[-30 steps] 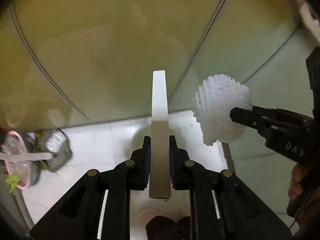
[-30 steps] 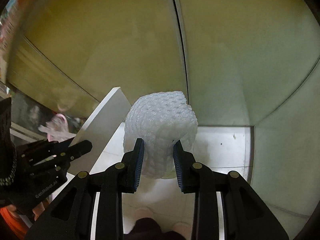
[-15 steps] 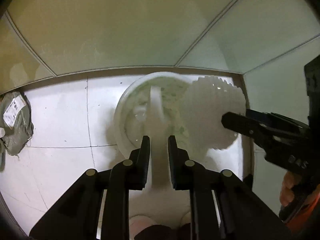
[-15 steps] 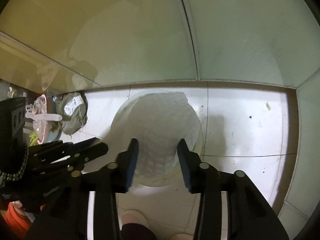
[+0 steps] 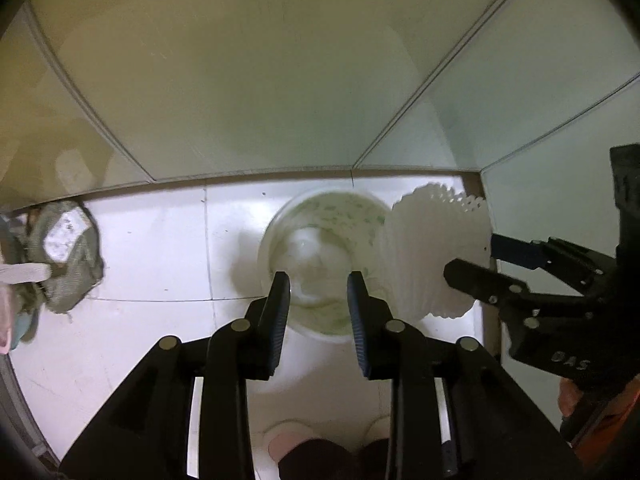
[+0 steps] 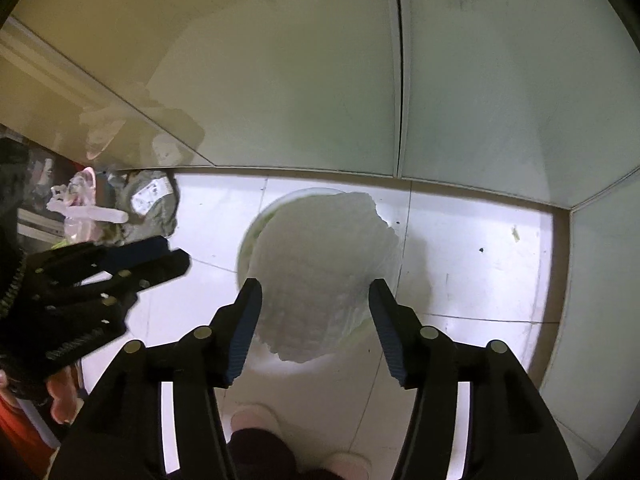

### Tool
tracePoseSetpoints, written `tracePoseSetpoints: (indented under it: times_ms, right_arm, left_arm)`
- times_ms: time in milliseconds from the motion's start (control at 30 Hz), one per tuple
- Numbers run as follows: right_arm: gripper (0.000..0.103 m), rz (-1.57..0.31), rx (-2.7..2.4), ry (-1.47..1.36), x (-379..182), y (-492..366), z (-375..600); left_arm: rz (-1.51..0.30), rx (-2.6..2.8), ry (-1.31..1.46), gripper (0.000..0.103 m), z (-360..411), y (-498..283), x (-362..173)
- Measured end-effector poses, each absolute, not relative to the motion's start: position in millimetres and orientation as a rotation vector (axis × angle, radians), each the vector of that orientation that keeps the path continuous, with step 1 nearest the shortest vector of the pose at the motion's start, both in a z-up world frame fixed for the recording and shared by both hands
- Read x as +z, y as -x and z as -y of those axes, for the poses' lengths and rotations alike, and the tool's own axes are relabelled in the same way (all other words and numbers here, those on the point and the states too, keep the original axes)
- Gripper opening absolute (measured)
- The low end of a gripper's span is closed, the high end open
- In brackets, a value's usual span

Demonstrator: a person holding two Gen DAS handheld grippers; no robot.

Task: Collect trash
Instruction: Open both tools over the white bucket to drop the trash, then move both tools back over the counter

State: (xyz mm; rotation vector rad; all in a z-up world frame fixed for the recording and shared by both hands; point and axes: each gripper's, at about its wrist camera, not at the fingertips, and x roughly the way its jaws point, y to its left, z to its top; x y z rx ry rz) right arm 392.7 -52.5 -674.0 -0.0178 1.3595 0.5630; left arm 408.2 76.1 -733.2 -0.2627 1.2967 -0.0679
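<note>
Left gripper [image 5: 319,292]: just opened, holding nothing, above bin [image 5: 320,240]
Right gripper [image 6: 315,304]: just opened wide, pads clear of foam net [image 6: 320,264]
Foam net: over bin mouth, 12 o'clock of right fingertips

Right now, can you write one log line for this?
left gripper: open, empty | right gripper: opening, foam net between jaws | trash bin: below

Both wrist views angled steeply down, close above floor, sharing white bin [image 5: 324,264] [image 6: 256,240]
</note>
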Motion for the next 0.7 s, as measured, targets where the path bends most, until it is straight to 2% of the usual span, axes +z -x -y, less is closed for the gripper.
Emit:
tracePoseSetpoints:
  times_ms: [100, 167, 367, 700]
  right_arm:
    - [0.06, -1.359, 0.565, 0.033, -640, -392, 51]
    - [0.063, -1.35, 0.571, 0.029, -623, -391, 42]
    - [0.063, -1.343, 0.577, 0.035, -555, -390, 29]
    - [0.063, -1.197, 0.543, -0.005, -363, -387, 48]
  left_arm:
    - [-1.277, -0.052, 0.282, 0.037, -86, -400, -699]
    - [-1.262, -0.032, 0.276, 0.037, -90, -396, -671]
    - [-1.219, -0.002, 0.294, 0.037, -98, -383, -585]
    - [-1.094, -0.012, 0.24, 0.037, -87, -375, -402]
